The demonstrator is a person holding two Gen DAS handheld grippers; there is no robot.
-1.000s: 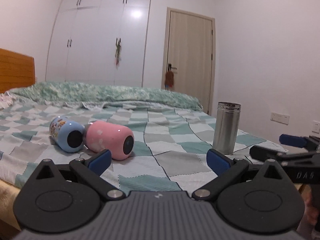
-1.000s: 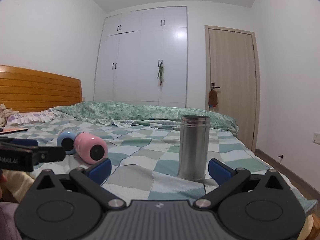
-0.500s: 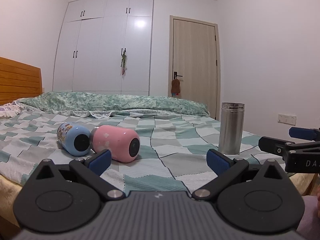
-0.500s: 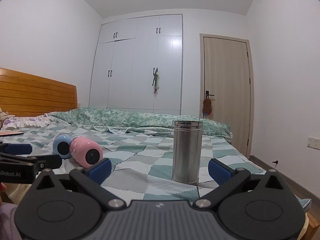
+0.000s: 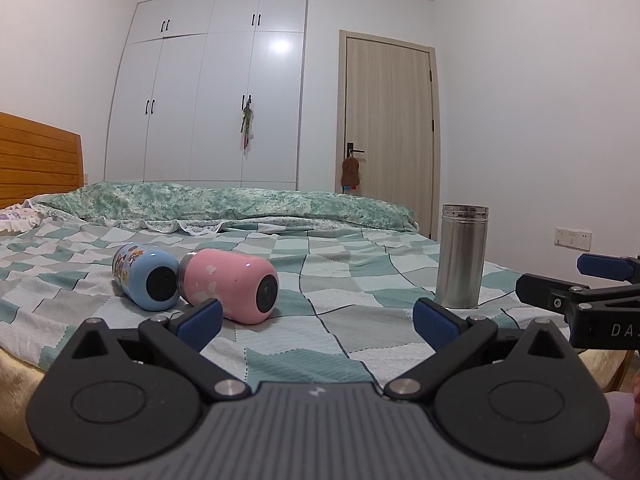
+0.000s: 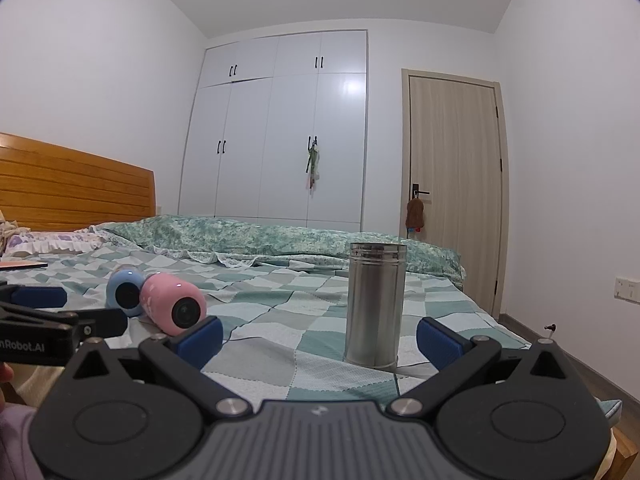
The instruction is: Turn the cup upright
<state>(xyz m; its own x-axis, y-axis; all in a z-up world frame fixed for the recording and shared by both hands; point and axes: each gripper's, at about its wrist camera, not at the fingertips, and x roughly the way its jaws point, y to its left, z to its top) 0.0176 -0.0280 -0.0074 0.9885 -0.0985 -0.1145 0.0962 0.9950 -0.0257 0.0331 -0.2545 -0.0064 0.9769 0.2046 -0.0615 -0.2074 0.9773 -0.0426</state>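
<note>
My left gripper (image 5: 318, 320) and right gripper (image 6: 320, 334) both spread wide, holding nothing. Pink cup (image 5: 232, 285) lying on side on checkered bedsheet (image 5: 344, 280), touching blue cup (image 5: 146, 276). Steel cup (image 6: 375, 304) upright, well apart.

I am operating in a home bedroom: a bed (image 5: 340, 320) with checked sheet, a wooden headboard (image 6: 72, 188), a white built-in wardrobe (image 5: 208, 92) and a closed wooden door (image 6: 454, 184).
</note>
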